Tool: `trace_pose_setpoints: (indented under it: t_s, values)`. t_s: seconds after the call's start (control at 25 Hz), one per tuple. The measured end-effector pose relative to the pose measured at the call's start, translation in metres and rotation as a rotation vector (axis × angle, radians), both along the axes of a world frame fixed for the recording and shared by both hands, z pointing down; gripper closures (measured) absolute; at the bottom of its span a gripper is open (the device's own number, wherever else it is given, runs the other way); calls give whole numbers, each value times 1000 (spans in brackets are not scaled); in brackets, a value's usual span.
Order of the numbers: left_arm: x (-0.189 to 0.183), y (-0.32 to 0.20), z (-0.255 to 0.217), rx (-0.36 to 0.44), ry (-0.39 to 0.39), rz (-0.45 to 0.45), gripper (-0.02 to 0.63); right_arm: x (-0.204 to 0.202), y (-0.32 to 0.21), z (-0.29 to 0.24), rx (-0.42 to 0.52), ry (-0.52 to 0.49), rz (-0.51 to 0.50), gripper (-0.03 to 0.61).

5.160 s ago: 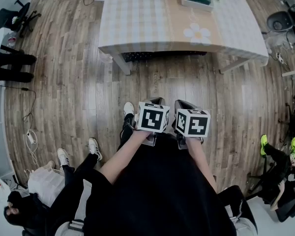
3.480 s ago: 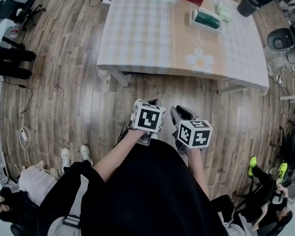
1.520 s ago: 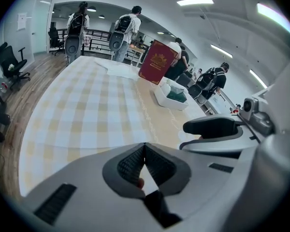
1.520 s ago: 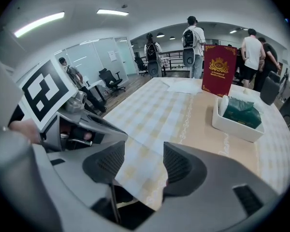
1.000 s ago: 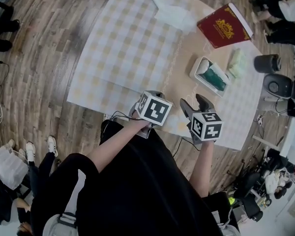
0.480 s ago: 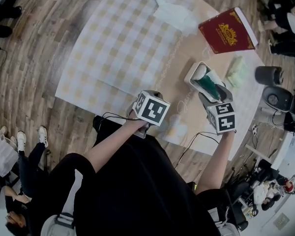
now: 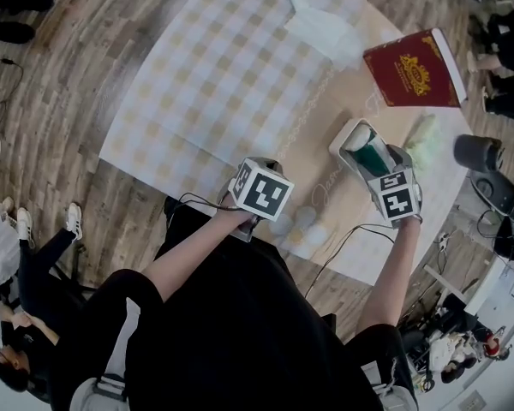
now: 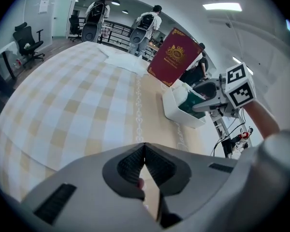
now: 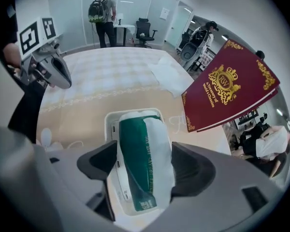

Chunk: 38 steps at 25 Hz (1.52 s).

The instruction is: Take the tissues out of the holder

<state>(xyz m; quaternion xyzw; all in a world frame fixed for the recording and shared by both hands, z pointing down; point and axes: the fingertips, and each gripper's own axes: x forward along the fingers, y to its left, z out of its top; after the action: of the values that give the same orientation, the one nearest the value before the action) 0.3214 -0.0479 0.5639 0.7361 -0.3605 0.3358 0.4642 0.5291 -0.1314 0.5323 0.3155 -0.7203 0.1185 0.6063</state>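
- Table (image 7: 197, 84) with a beige-and-white checked cloth takes up most of the head view, on a wood floor.
- White sheet (image 7: 321, 24), crumpled, lies on the table's far end at about 12 o'clock. Can't tell if it's cloth or paper.
- Dark red book (image 7: 415, 68) with a gold crest is propped up at a tilt, at roughly 1 o'clock from the holder and near it.
- Right gripper (image 9: 146, 166) hangs right over the holder with its jaws spreading apart. They straddle the tissue pack, one pad at 3 o'clock of it and one at 9. I don't see them squeezing it.
- Left gripper (image 8: 144, 158) is at 9 o'clock from the right one, over the table's near edge. Its jaws are pinched together with nothing between them.
- Holder (image 9: 111, 129) is a white oblong tray sitting flat on the tan strip of the cloth.
- Tissue pack (image 9: 145, 149), green and white wrapper, lies lengthwise inside the holder and bulges up above its rim.
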Motion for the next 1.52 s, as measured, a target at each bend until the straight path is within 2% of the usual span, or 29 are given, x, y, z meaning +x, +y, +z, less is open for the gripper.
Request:
trace_pose_setpoints:
  t_s: [0.2, 0.44, 0.76, 0.96, 1.24, 1.52]
  values:
    - [0, 1, 4, -13, -3, -11, 607, 10, -1, 20, -33, 61, -52, 230]
    - [3, 5, 6, -18, -9, -5, 606, 11, -4, 32, -38, 55, -70, 233]
    - [1, 6, 7, -17, -22, -12, 607, 8, -1, 32, -68, 53, -67, 315]
    - [-1, 7, 6, -8, -23, -13, 607, 8, 3, 28, -57, 58, -54, 354]
    - [-9, 8, 1, 10, -23, -20, 607, 3, 6, -3, 1, 61, -13, 357]
    - [-29, 6, -7, 47, -12, -75, 606, -39, 10, -49, 75, 17, -20, 357]
